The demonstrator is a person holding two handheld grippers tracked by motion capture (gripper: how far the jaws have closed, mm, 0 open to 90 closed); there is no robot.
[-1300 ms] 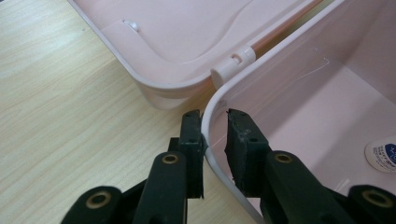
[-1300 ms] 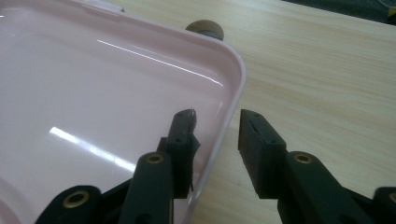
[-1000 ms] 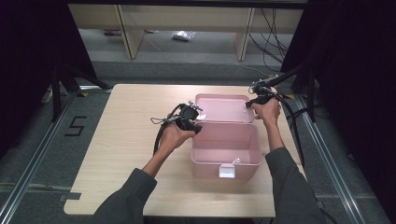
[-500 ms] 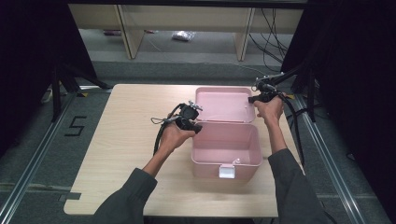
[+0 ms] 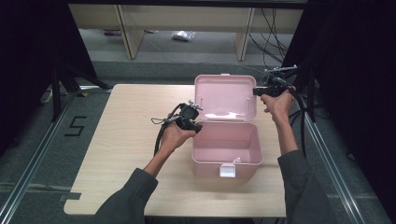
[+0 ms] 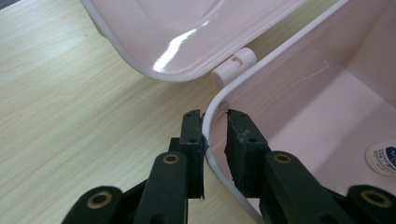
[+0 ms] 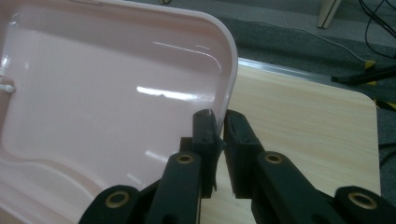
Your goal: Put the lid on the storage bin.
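Right now your left tool is pinching the rim of the pink box at its back left corner, one jaw outside the wall and one inside, as the left gripper view shows; the wall sits between the jaws, touching the outer one, with a slim gap on the inner side (so the pinch looks light rather than hard). The box itself stands on the tabletop a little right of centre, open, with its white latch on the front wall facing you.

Your right tool is up at the lid, which stands raised behind the box, tilted back on its hinges. In the right gripper view the two jaws are pressed nearly together on the lid's right edge, with the glossy inner face of the lid to their left and bare wood to their right. A white hinge knob shows just beyond your left tool, between lid and box. Inside the box, a round white sticker lies on the floor near one wall. Your right hand holds its tool well above the tabletop.
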